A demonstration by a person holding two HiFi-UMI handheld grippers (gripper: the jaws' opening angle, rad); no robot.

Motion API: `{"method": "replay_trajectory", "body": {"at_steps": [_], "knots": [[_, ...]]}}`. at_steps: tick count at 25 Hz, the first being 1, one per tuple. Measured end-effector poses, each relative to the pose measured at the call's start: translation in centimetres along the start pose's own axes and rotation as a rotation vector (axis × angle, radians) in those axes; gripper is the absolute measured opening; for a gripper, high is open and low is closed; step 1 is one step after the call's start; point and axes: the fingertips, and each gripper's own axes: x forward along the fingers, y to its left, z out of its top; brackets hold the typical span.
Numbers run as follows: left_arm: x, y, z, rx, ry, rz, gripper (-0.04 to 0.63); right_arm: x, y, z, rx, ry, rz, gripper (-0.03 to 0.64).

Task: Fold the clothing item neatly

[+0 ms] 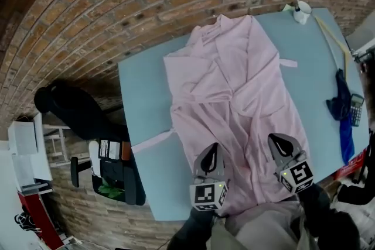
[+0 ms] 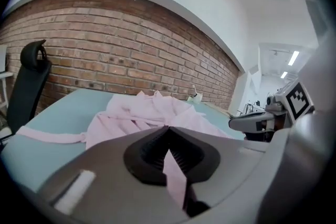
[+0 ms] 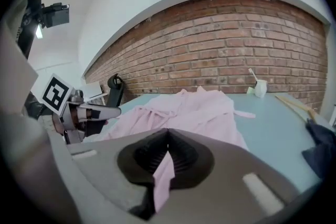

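A pale pink robe lies spread lengthwise on the light blue table, collar at the far end, one belt end trailing off the left side. My left gripper sits over the robe's near hem at its left part, jaws shut with pink cloth pinched between them. My right gripper is at the hem's right part, likewise shut on a fold of the pink fabric. In each gripper view the robe stretches away toward the brick wall.
A white cup stands at the table's far right corner. A dark blue cloth, a calculator and a long wooden stick lie along the right edge. A black office chair stands left of the table.
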Motion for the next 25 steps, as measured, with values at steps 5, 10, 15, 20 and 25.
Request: {"method": "replay_trajectory", "body": {"at_steps": [5, 10, 15, 20, 25], "knots": [[-6.0, -2.2, -5.1, -0.037, 0.067, 0.076, 0.008, -6.5, -1.2, -6.3, 0.078, 0.104, -0.01, 0.002], [-13.4, -3.4, -8.6, -0.064, 0.083, 0.226, 0.008, -14.2, -2.4, -12.0, 0.157, 0.146, -0.051, 0.034], [-21.2, -3.5, -13.9, -0.104, 0.104, 0.417, 0.093, -21.3, -4.7, -17.6, 0.089, 0.195, -0.114, 0.17], [-25.5, -3.8, -20.5, -0.249, 0.191, 0.509, 0.292, -24.9, -4.9, -22.6, 0.191, 0.263, -0.083, 0.224], [-26.5, -4.9, -24.6, -0.325, 0.232, 0.501, 0.345, -25.4, -3.9, -25.5, 0.154, 0.343, -0.031, 0.224]]}}
